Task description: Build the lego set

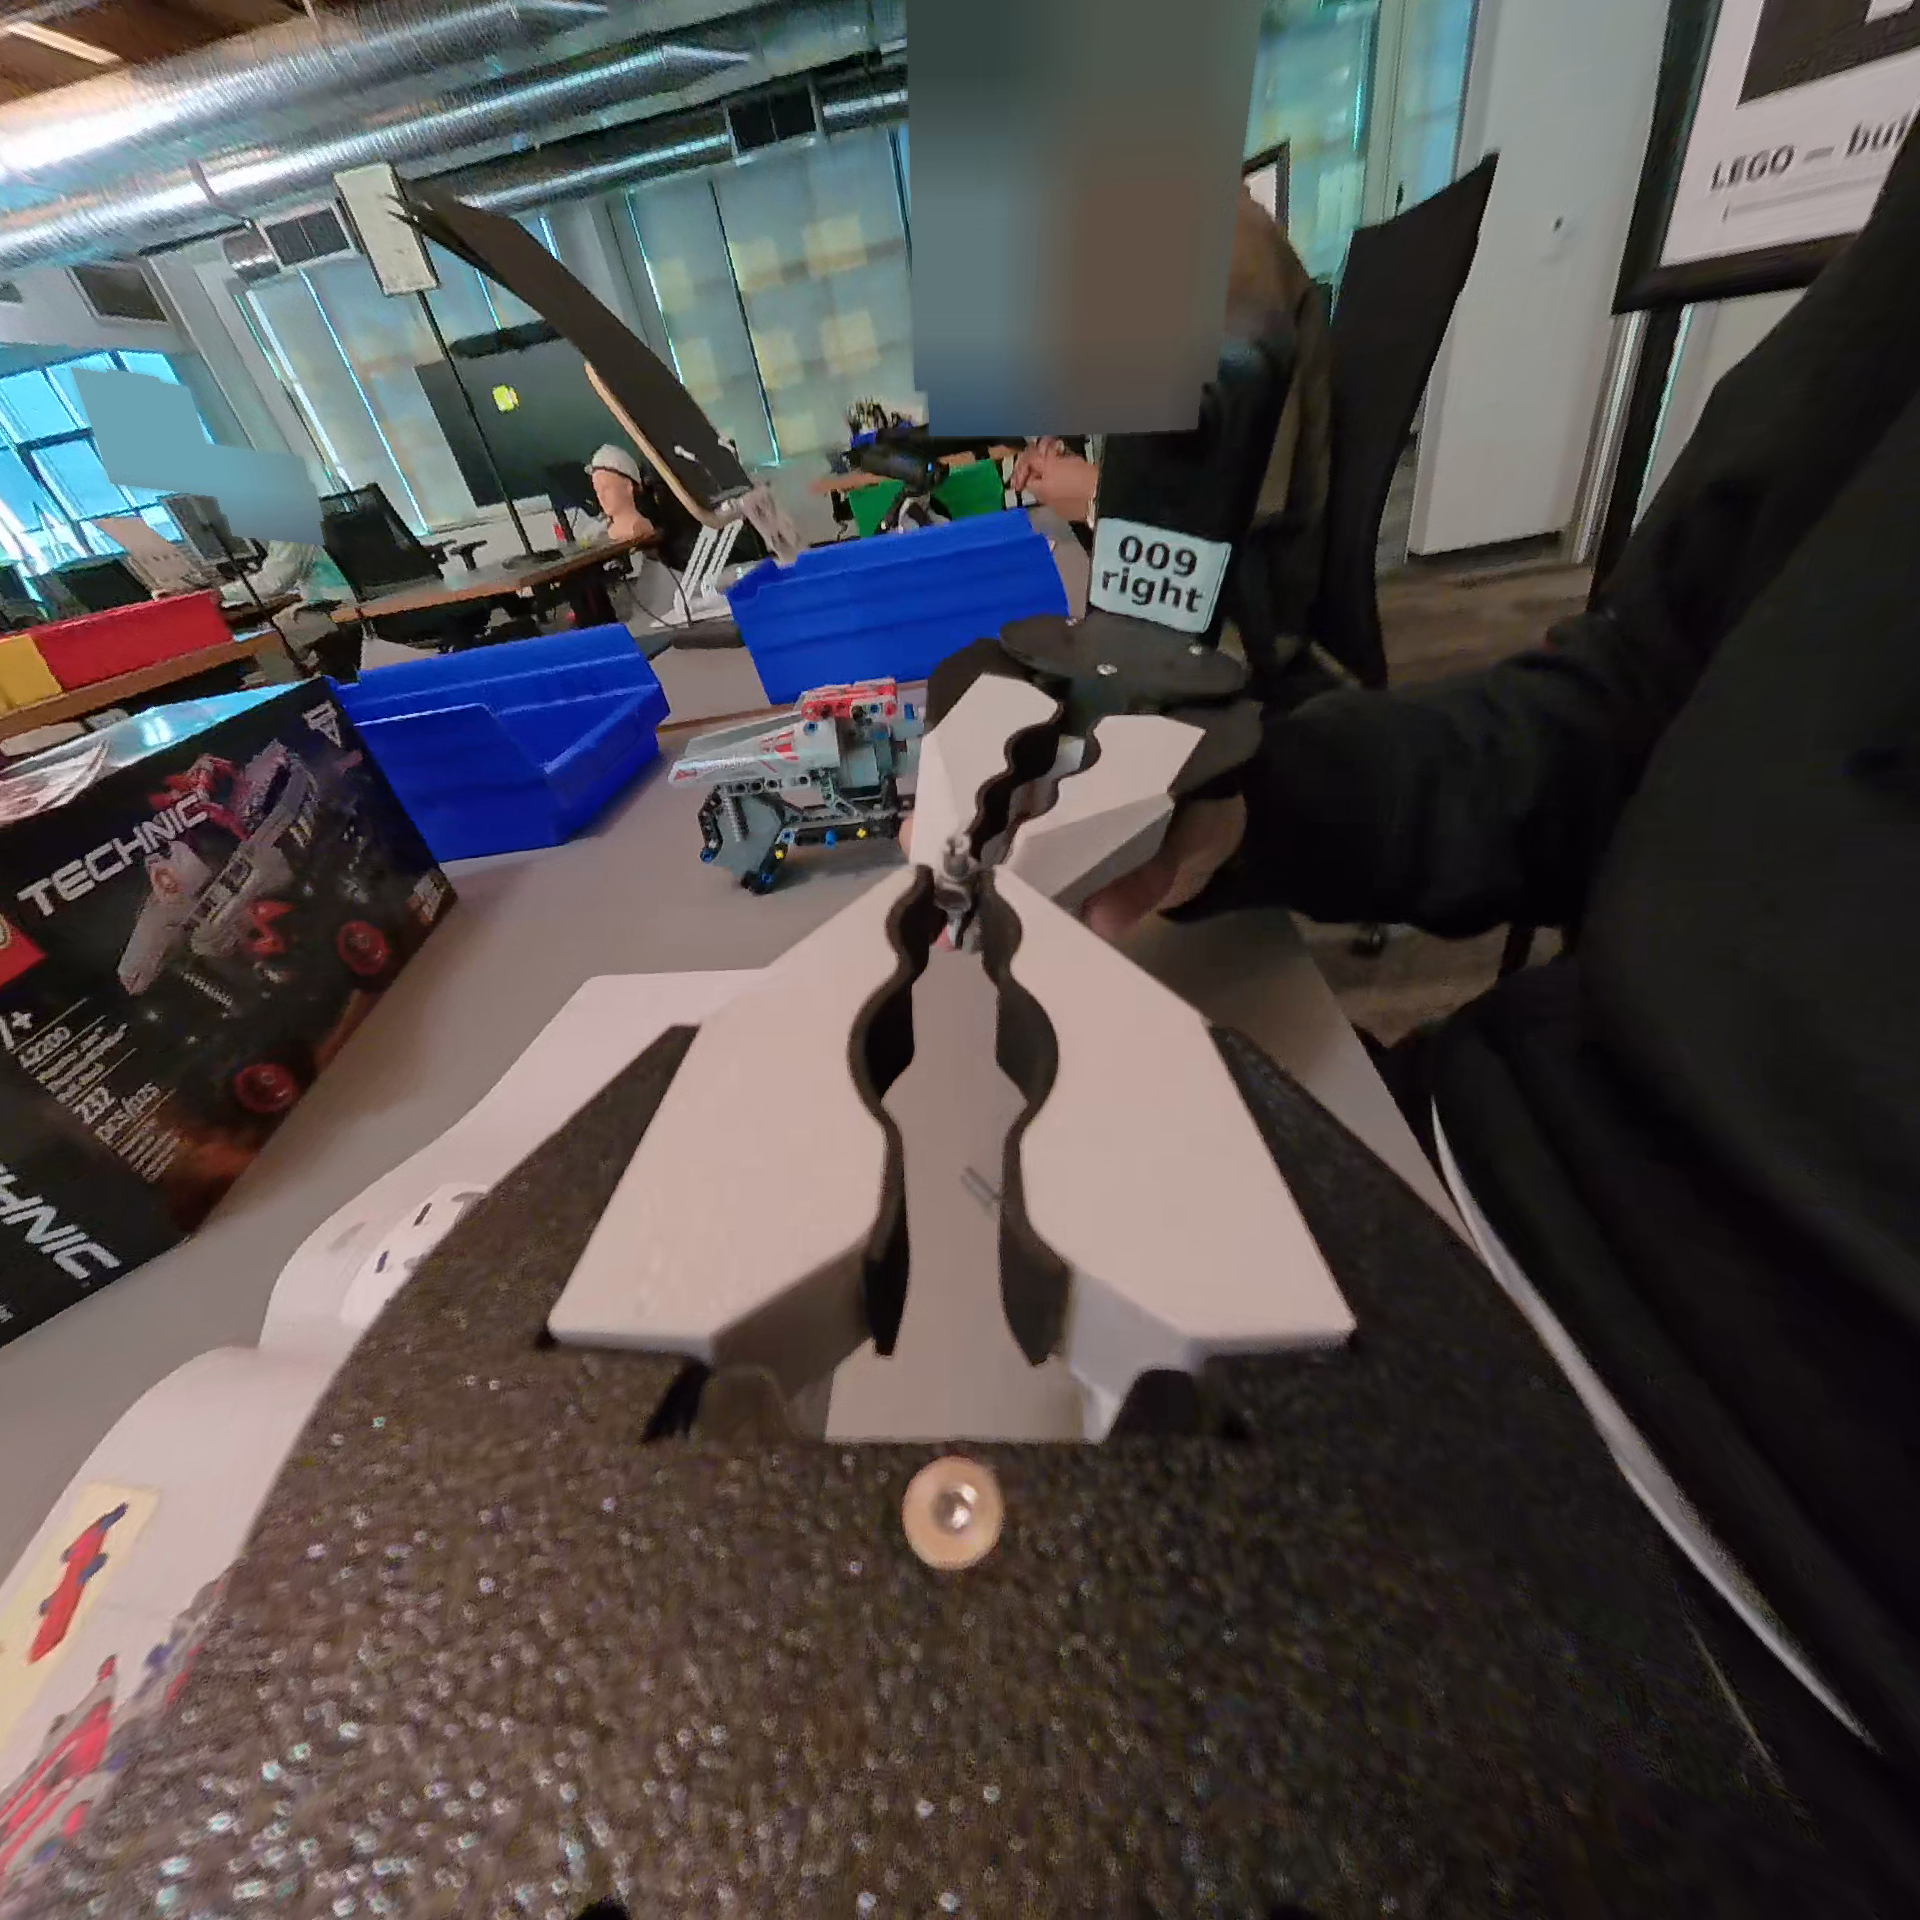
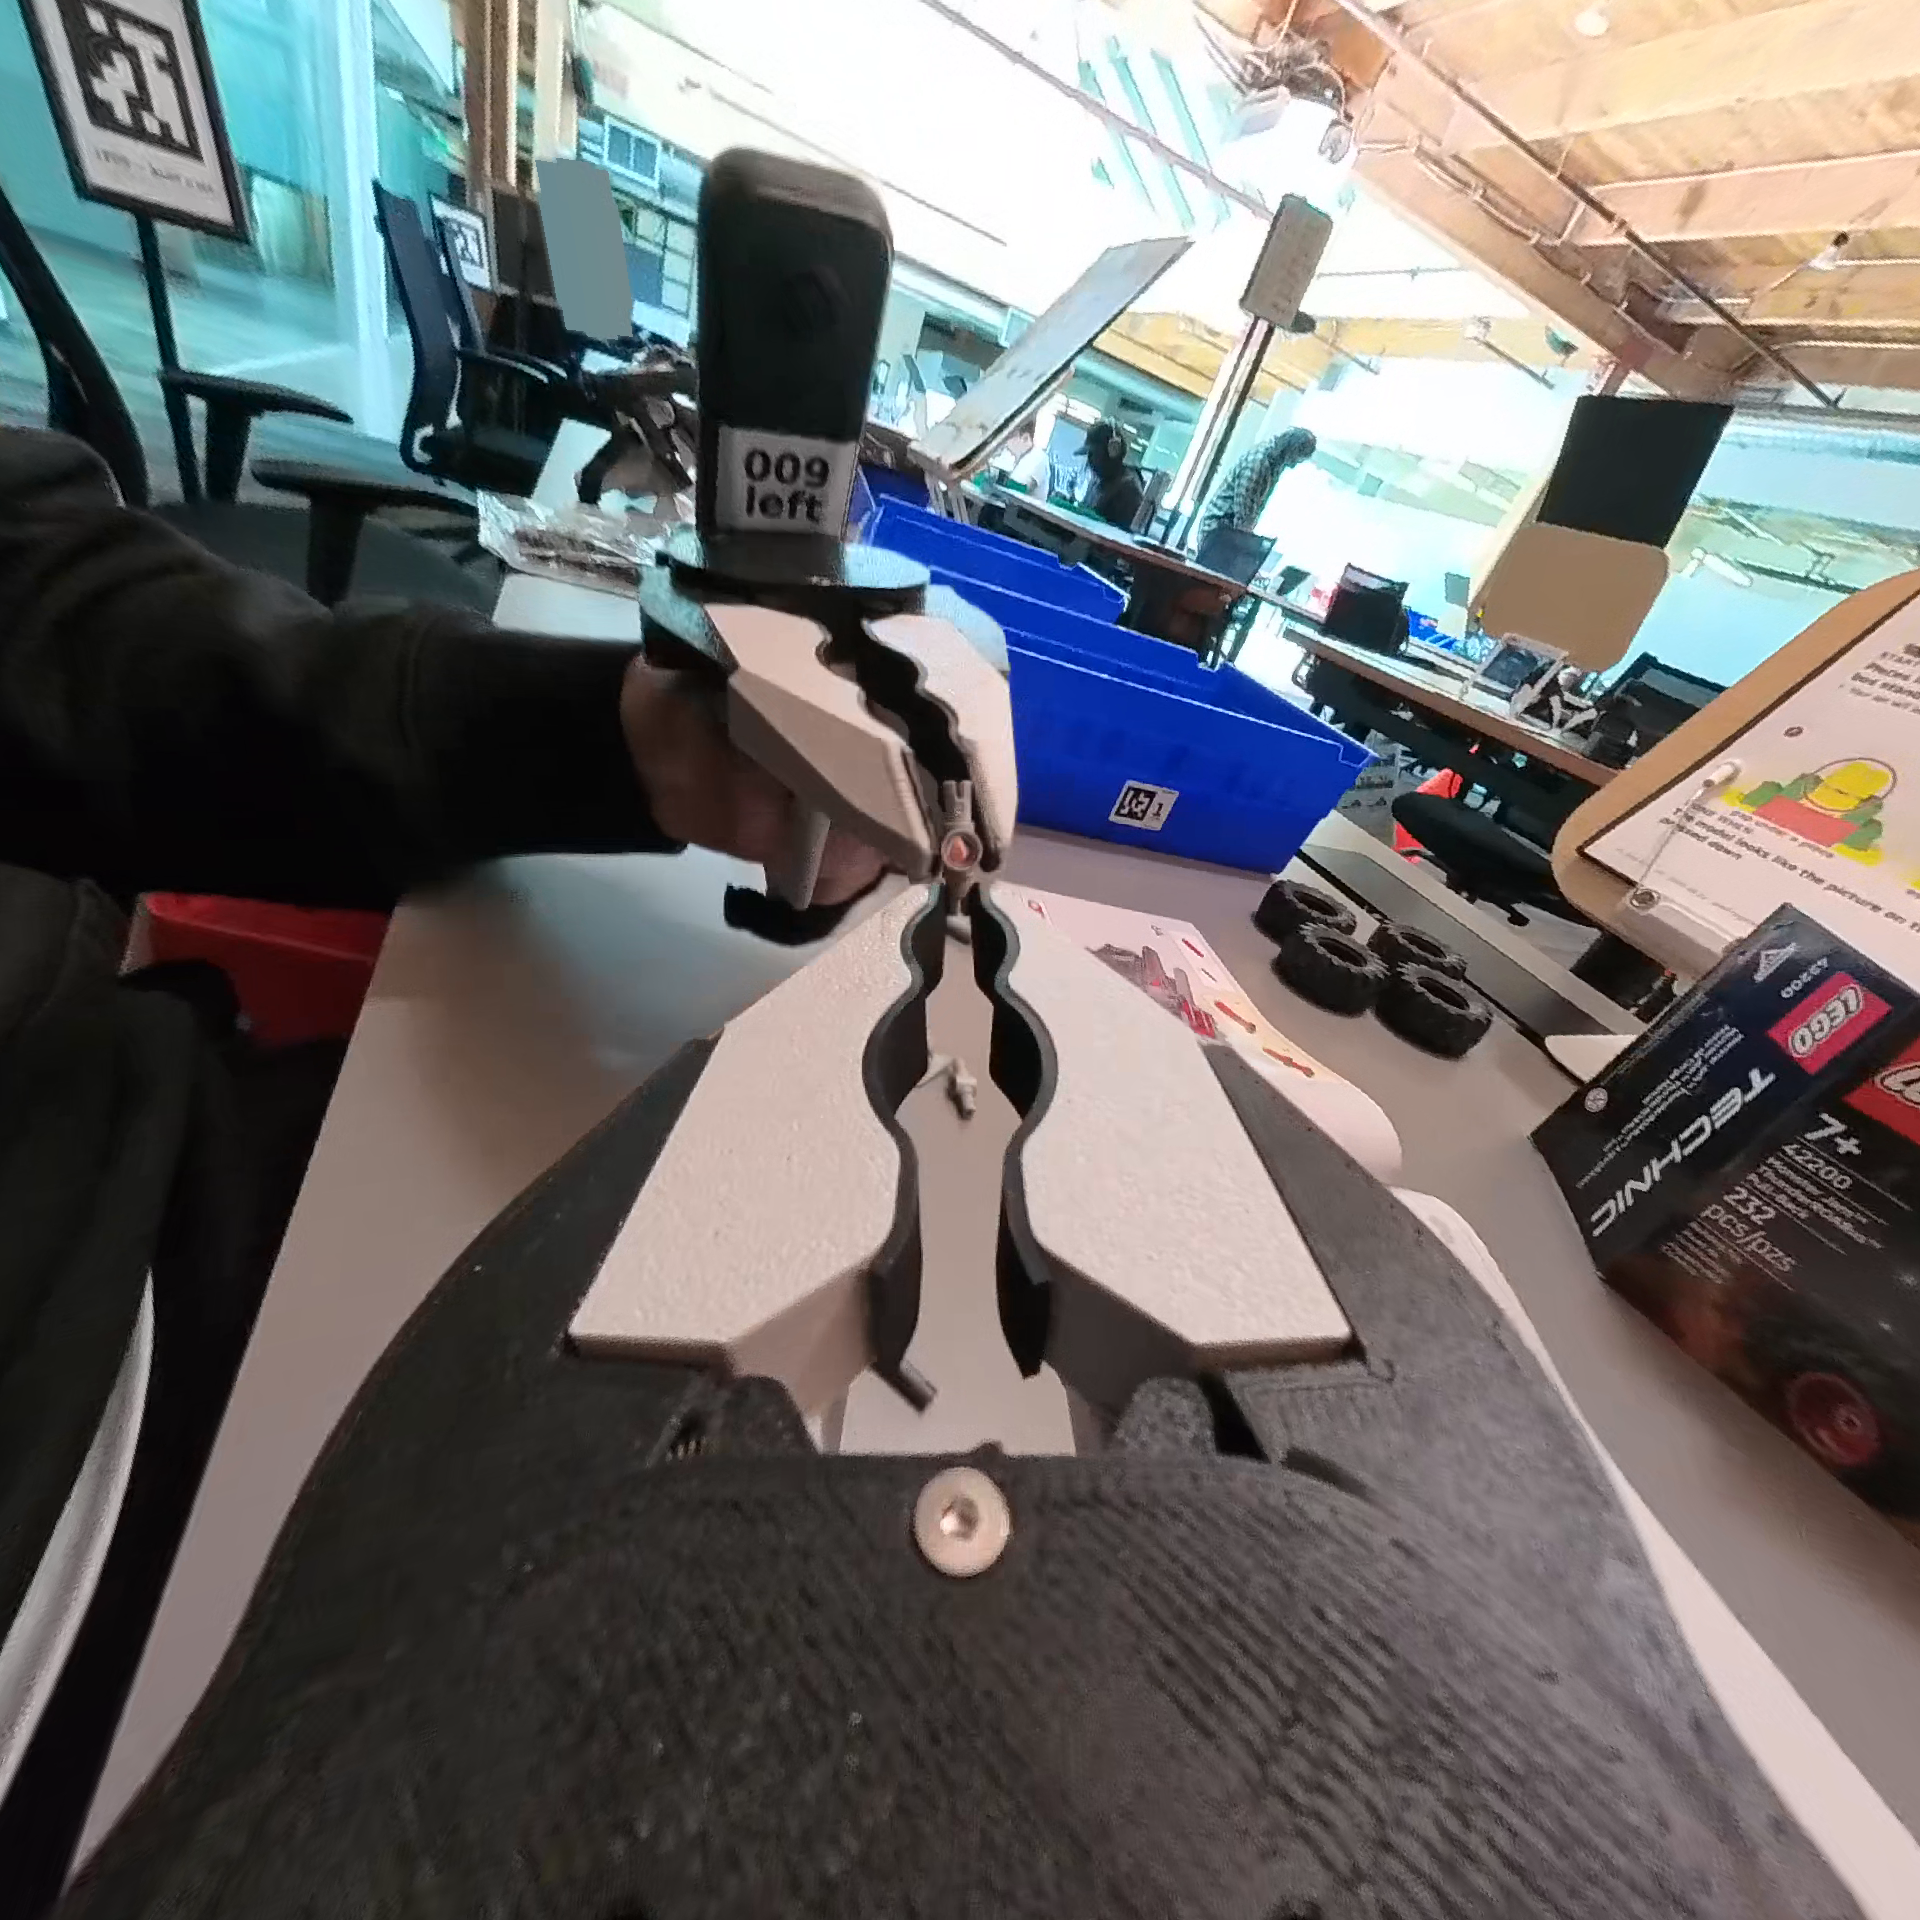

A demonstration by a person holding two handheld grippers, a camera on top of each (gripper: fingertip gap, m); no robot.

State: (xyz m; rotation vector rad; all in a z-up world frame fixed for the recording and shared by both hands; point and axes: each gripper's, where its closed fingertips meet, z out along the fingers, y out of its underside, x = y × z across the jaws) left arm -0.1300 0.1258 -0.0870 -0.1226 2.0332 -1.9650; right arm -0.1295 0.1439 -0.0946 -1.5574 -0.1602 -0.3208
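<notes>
My left gripper (image 1: 951,906) and my right gripper (image 1: 971,844) meet tip to tip above the grey table. Both are shut on a small grey lego piece (image 1: 958,881) held between them. In the right wrist view, the right gripper (image 2: 956,916) pinches the piece from below. The left gripper (image 2: 962,829) holds its upper end, where the piece (image 2: 958,852) shows a reddish spot. A partly built grey and red lego vehicle (image 1: 821,769) stands on the table behind the grippers. A loose small grey part (image 2: 956,1086) lies on the table under the right gripper's fingers.
The lego set box (image 1: 197,914) (image 2: 1745,1143) stands by the left gripper. Several black tyres (image 2: 1371,966) lie near an instruction booklet (image 2: 1174,977). Blue bins (image 1: 509,748) (image 2: 1143,748) line the far side. A red bin (image 2: 270,956) sits beside the table. Both grippers' tips are close together, under 4 cm apart.
</notes>
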